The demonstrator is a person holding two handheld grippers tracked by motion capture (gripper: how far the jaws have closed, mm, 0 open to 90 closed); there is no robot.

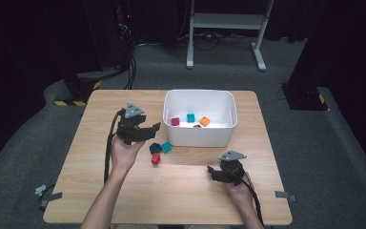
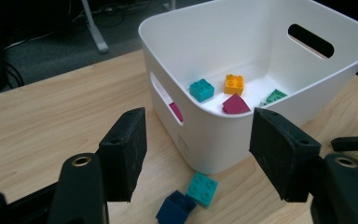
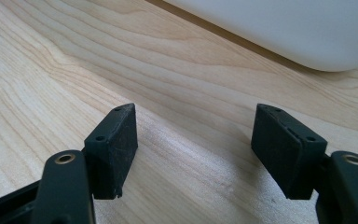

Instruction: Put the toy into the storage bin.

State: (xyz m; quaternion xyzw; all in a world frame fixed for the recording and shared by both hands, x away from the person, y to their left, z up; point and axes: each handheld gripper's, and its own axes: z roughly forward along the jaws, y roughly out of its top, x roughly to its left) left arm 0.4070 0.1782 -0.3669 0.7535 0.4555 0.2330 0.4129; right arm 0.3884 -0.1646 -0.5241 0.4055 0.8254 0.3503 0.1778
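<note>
My left gripper (image 1: 152,132) (image 2: 198,135) hovers open just left of the white bin (image 1: 198,138) (image 2: 214,140), with nothing between its jaws. Below it on the table lie a dark blue brick (image 1: 155,148) (image 2: 175,207), a teal brick (image 1: 166,147) (image 2: 202,188) and a red brick (image 1: 156,159). Inside the bin are a magenta brick (image 1: 175,121) (image 2: 235,104), a teal brick (image 1: 190,117) (image 2: 201,89), an orange brick (image 1: 204,121) (image 2: 233,84) and a green one (image 2: 275,96). My right gripper (image 1: 212,173) (image 3: 193,135) rests open and empty low over the table, in front of the bin (image 3: 298,28).
The wooden table (image 1: 124,200) has bare room at the left and along the front. Tape tabs stick out at its front corners (image 1: 283,194). A white stand (image 1: 224,21) and dark equipment (image 1: 83,88) stand on the carpet beyond the far edge.
</note>
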